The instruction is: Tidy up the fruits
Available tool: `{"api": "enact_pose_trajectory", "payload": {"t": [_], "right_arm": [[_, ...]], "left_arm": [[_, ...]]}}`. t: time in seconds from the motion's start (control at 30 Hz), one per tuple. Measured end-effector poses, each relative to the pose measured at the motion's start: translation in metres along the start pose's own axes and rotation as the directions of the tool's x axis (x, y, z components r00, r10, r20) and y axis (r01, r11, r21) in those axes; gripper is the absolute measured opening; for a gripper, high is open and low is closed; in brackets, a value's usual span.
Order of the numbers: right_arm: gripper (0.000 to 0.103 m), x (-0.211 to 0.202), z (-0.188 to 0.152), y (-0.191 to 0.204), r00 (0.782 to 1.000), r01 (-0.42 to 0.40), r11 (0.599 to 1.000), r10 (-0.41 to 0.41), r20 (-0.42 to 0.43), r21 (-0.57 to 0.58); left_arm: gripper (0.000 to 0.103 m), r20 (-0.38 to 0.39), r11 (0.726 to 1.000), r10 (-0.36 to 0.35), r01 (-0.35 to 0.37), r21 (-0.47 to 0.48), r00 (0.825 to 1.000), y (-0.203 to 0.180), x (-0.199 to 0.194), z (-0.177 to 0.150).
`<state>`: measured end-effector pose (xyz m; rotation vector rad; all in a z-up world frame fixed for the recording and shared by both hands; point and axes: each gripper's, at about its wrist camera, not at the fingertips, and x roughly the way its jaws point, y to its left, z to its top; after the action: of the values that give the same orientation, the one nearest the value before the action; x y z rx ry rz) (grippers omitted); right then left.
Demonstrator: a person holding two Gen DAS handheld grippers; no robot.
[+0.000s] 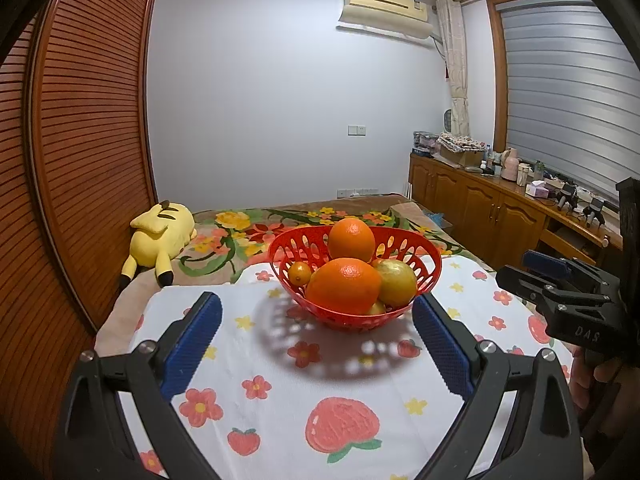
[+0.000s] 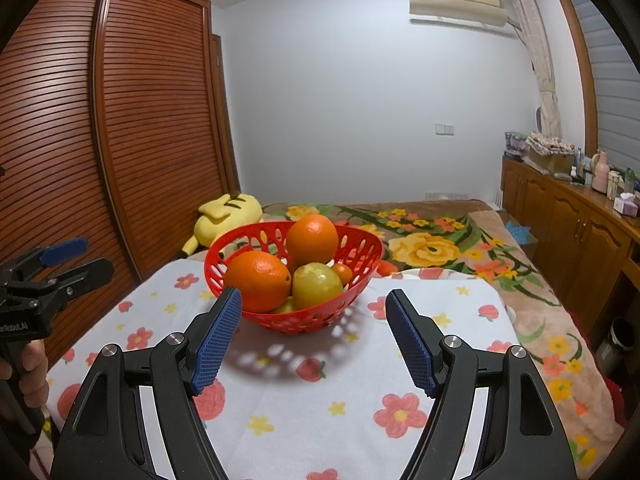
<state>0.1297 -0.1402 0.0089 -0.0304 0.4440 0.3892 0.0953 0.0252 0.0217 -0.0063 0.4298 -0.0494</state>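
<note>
Bedroom bench cloth [image 1: 280, 360] lies bare around the basket [image 1: 424, 276], which already holds seemingly every fruit, oranges [image 1: 344, 284] included, while both grippers' [image 1: 316, 344] [image 2: 314, 332] fingers gape empty.

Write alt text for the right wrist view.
A red basket of oranges and yellow-green fruit sits on a flower-print cloth, just beyond the open, empty right gripper. The left gripper shows at the left edge.

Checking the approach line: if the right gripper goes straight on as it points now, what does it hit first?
Probably the red basket. The right gripper is open and empty, aimed at the basket's near wall, with bare cloth between. The front orange sits just behind that rim. Depth is uncertain through the fisheye.
</note>
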Motion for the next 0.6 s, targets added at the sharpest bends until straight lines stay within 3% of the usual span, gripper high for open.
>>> {"api": "enact_pose_trajectory", "payload": {"t": [0.6], "right_arm": [[0.077,-0.0089,0.0041,-0.0014,1.000,0.015,1.000,-0.015,0.021,-0.002]], "left_arm": [[0.097,-0.006,1.000,0.011,-0.011,-0.012,1.000,0.0020,-0.0026,-0.0067]]}}
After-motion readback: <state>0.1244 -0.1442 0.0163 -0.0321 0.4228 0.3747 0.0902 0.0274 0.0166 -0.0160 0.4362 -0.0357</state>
